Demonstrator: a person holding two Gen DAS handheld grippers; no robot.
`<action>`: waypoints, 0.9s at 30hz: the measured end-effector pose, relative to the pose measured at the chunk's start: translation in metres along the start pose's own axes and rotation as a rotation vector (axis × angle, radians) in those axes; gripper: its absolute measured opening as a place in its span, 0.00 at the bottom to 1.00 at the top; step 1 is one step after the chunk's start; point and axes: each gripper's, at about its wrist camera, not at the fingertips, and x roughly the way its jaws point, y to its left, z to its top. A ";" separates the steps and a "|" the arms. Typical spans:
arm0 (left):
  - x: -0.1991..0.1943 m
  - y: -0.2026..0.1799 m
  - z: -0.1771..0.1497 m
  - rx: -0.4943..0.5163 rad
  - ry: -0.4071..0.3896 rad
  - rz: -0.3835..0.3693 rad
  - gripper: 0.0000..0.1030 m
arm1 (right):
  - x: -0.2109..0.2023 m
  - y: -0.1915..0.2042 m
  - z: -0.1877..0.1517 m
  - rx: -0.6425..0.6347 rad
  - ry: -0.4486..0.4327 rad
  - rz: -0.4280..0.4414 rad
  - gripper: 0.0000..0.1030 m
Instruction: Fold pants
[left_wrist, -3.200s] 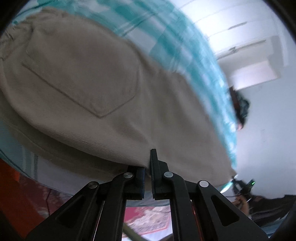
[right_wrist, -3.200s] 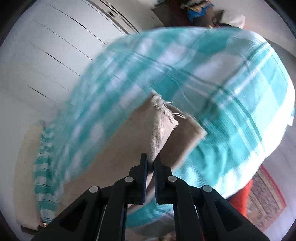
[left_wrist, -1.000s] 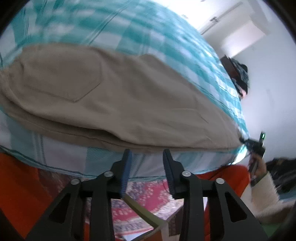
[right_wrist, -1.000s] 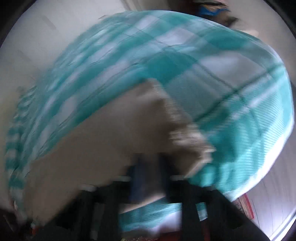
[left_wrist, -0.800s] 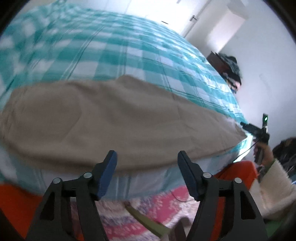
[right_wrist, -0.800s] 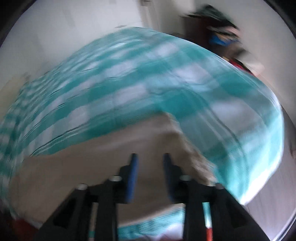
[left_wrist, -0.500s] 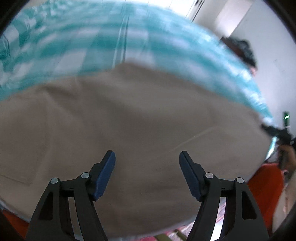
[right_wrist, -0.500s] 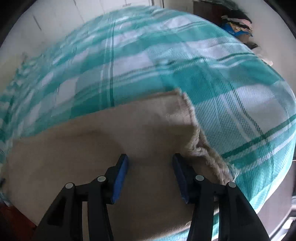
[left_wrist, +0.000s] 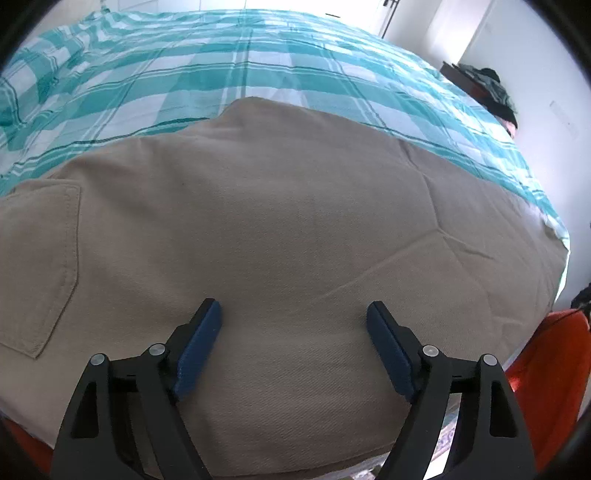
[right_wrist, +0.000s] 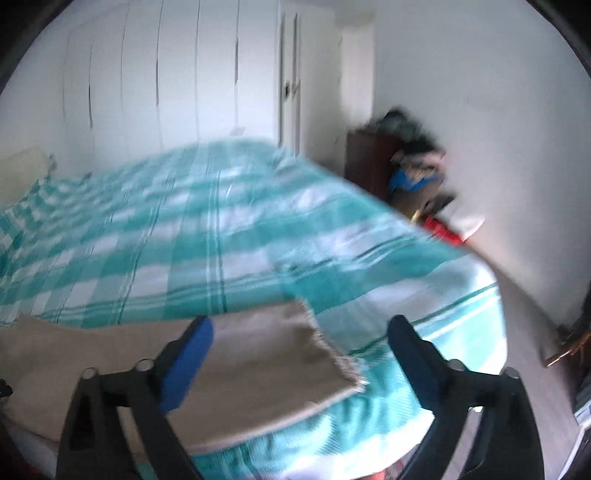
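Beige pants (left_wrist: 280, 221) lie flat, folded lengthwise, along the near edge of a bed with a teal checked cover (left_wrist: 229, 70). A back pocket (left_wrist: 37, 266) shows at the left. My left gripper (left_wrist: 293, 325) is open and empty, just above the mid section of the pants. In the right wrist view the frayed leg hems (right_wrist: 332, 354) lie on the cover (right_wrist: 207, 236). My right gripper (right_wrist: 299, 343) is open and empty, above the hem end. This view is blurred.
White wardrobe doors (right_wrist: 155, 81) stand behind the bed. A dark dresser with piled clothes (right_wrist: 402, 155) is at the far right wall; it also shows in the left wrist view (left_wrist: 484, 88). An orange surface (left_wrist: 546, 376) lies below the bed's near edge.
Both grippers let go of the pants and opened wide. The left one moved over the laid-out pants. The right one lifted and drew back from the hems.
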 end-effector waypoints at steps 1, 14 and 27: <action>0.001 -0.001 0.000 0.002 -0.001 0.001 0.82 | -0.010 -0.001 -0.003 0.012 -0.031 -0.019 1.00; 0.004 -0.002 -0.005 0.032 -0.014 0.000 0.84 | 0.003 -0.033 -0.006 0.180 0.033 -0.076 1.00; 0.007 -0.003 -0.005 0.050 -0.020 0.006 0.85 | 0.013 0.021 -0.005 -0.073 0.044 -0.084 1.00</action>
